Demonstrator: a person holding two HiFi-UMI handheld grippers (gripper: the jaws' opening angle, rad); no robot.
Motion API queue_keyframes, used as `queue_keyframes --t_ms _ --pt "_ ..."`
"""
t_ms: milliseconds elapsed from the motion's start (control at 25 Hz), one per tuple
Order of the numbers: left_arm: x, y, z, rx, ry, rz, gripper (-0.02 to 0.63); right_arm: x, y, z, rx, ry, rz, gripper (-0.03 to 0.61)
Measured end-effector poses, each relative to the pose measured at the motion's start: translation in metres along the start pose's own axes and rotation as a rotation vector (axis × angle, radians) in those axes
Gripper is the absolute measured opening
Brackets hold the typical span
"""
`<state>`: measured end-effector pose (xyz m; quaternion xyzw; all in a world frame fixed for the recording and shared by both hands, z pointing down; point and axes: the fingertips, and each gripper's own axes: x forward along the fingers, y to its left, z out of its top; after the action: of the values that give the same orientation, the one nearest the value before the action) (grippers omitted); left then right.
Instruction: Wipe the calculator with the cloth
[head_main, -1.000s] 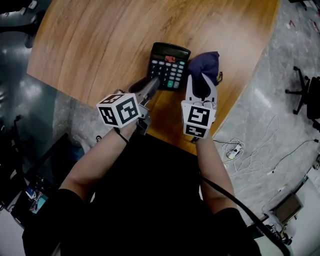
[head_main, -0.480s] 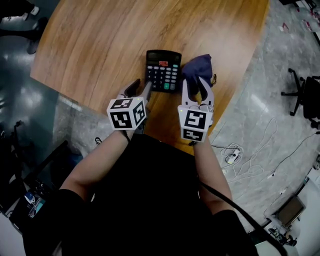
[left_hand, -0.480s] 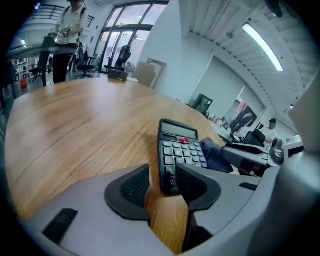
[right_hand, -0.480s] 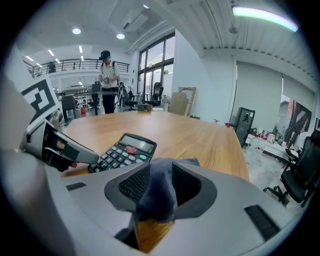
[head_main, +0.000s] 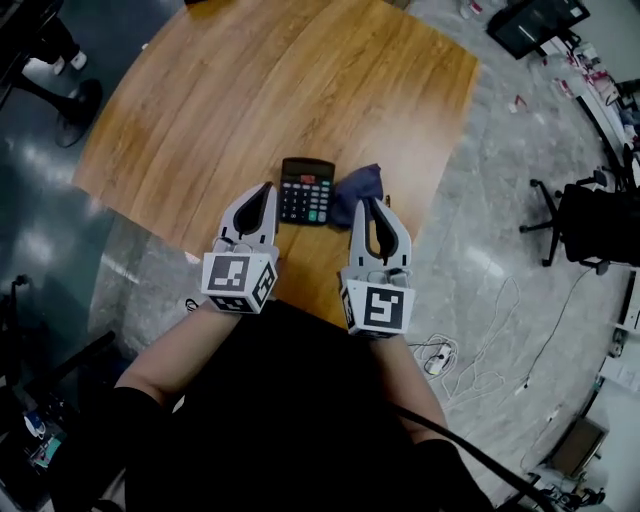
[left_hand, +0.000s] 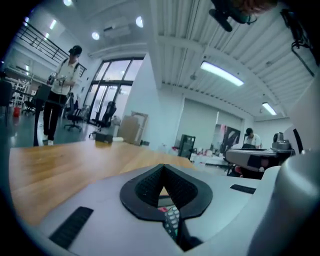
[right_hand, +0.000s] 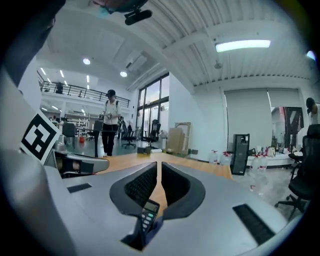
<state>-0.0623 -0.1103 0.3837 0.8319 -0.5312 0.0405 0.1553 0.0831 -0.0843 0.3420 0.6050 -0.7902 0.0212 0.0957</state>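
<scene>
The black calculator (head_main: 306, 190) lies flat on the round wooden surface (head_main: 250, 90), near its edge closest to the person. A dark blue cloth (head_main: 358, 190) sits bunched at its right side. The two seem to touch, though the head view is too small to be sure.

The left claw (head_main: 266, 188) points forward with its tip just left of the calculator's left edge. Its jaws have just been closing and now meet tip to tip, with nothing between them. In the left gripper view the closed tips (left_hand: 162, 166) are aimed out across the wooden top. The calculator's keys (left_hand: 171, 220) show only low down, through the hollow behind the pads, so it lies below and ahead of this claw and apart from it.

The right claw (head_main: 374, 201) points the same way, its tip over the near right part of the cloth in the head view. Its jaws have also just been closing. They stand almost together, with a thin slit left between the ribbed pads (right_hand: 159, 167) and nothing caught in it. There too the calculator (right_hand: 147, 214) appears beneath the tips, a little to the left, well clear of the pads.

The marker cubes (head_main: 240, 282) (head_main: 378, 308) face the head camera at the person's wrists.
</scene>
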Motion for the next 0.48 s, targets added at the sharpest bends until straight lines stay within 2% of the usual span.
queue_keyframes --t_ms 80,160,320,480 --pt "-0.014 -0.016 0.029 0.016 -0.084 -0.032 0.008 -0.012 0.005 0.028 -0.002 -0.075 0.012 0.025" --pt "-0.025 -0.035 0.047 0.032 -0.127 -0.065 0.008 -0.023 0.01 0.047 -0.024 -0.127 0.031 0.017" --pt "-0.038 -0.061 0.056 0.071 -0.119 -0.091 0.008 -0.037 0.014 0.059 -0.076 -0.132 0.069 0.015" --pt "-0.04 -0.078 0.053 0.087 -0.102 -0.091 0.008 -0.047 0.016 0.057 -0.075 -0.12 0.106 0.015"
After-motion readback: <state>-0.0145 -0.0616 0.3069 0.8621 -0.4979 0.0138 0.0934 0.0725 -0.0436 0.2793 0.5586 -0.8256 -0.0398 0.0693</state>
